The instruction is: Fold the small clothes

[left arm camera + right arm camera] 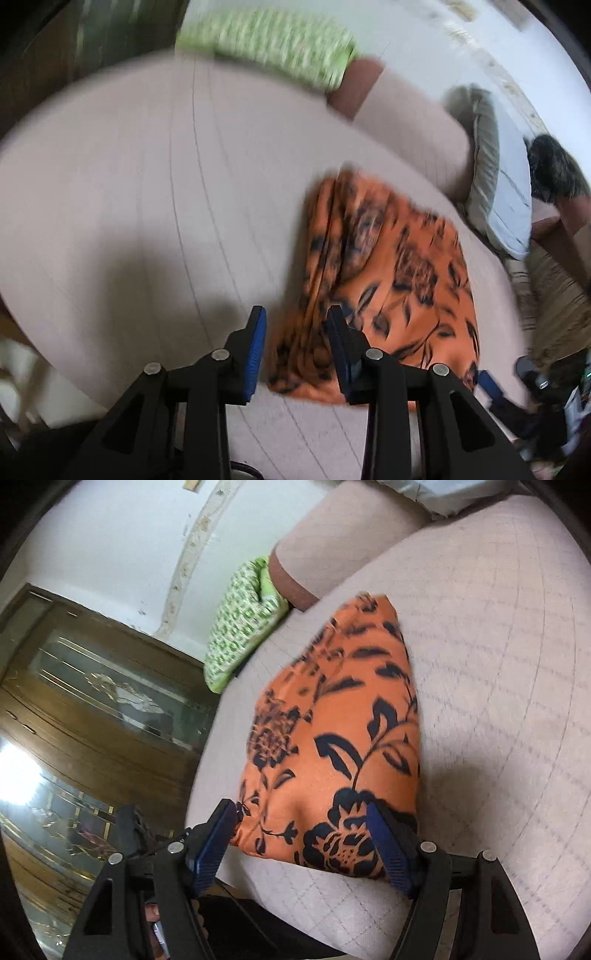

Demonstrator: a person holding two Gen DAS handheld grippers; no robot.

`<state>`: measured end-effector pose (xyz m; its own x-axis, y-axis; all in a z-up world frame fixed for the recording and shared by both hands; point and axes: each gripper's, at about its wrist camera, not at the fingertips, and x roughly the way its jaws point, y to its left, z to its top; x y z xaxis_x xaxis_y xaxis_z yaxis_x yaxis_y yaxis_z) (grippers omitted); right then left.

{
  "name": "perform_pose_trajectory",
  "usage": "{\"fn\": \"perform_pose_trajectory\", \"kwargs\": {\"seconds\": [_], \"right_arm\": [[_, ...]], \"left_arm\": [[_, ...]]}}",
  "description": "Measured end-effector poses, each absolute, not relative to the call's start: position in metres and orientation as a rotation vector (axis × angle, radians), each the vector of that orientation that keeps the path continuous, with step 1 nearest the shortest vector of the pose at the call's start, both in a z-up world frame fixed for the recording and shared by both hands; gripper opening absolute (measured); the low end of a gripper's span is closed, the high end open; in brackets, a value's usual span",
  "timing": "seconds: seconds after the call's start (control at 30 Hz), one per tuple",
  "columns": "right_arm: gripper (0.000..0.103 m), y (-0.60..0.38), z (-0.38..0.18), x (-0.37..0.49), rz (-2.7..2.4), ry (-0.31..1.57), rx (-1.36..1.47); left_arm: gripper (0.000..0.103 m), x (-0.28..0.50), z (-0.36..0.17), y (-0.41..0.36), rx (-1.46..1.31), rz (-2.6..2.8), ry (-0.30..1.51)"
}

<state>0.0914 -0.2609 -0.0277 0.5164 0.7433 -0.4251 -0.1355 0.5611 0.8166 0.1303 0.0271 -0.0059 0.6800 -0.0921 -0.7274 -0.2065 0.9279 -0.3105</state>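
An orange garment with a black flower print [388,266] lies folded on the pale quilted sofa seat [147,192]. My left gripper [297,314] is open, with its fingers astride the garment's near left corner; the cloth lies below and between them. In the right wrist view the same garment [332,720] lies folded flat on the seat [498,664]. My right gripper [301,812] is open wide above the garment's near edge and holds nothing. Both views are blurred by motion.
A green and white patterned pillow [273,44] lies at the far end of the sofa, also in the right wrist view [240,620]. A grey and blue cushion [495,177] leans on the backrest. A dark wooden cabinet with glass doors [92,709] stands beyond the seat edge.
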Motion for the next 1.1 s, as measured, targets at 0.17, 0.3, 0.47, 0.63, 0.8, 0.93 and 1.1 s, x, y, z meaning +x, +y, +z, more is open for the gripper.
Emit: {"fn": "perform_pose_trajectory", "kwargs": {"seconds": [0.17, 0.3, 0.47, 0.63, 0.8, 0.93, 1.1], "right_arm": [[0.078, -0.302, -0.035, 0.128, 0.529, 0.882, 0.874], [0.078, -0.313, -0.06, 0.179, 0.527, 0.964, 0.993], [0.078, -0.293, -0.087, 0.246, 0.581, 1.05, 1.055], [0.035, -0.261, -0.069, 0.267, 0.608, 1.078, 0.894], [0.041, -0.259, -0.088, 0.265, 0.426, 1.122, 0.811], [0.072, -0.273, -0.061, 0.236, 0.475, 1.033, 0.891], [0.072, -0.272, -0.065, 0.183, 0.522, 1.101, 0.903]], "left_arm": [[0.056, 0.156, 0.019, -0.035, -0.18, -0.093, 0.716], [0.057, 0.191, -0.014, -0.072, -0.009, -0.089, 0.798], [0.058, 0.2, -0.044, -0.074, 0.048, -0.047, 0.872], [0.058, 0.198, -0.042, -0.064, -0.027, -0.072, 0.882], [0.058, 0.198, -0.042, -0.063, -0.03, -0.079, 0.882], [0.058, 0.197, -0.04, -0.055, -0.074, -0.089, 0.878], [0.058, 0.196, -0.039, -0.056, -0.073, -0.084, 0.875]]}}
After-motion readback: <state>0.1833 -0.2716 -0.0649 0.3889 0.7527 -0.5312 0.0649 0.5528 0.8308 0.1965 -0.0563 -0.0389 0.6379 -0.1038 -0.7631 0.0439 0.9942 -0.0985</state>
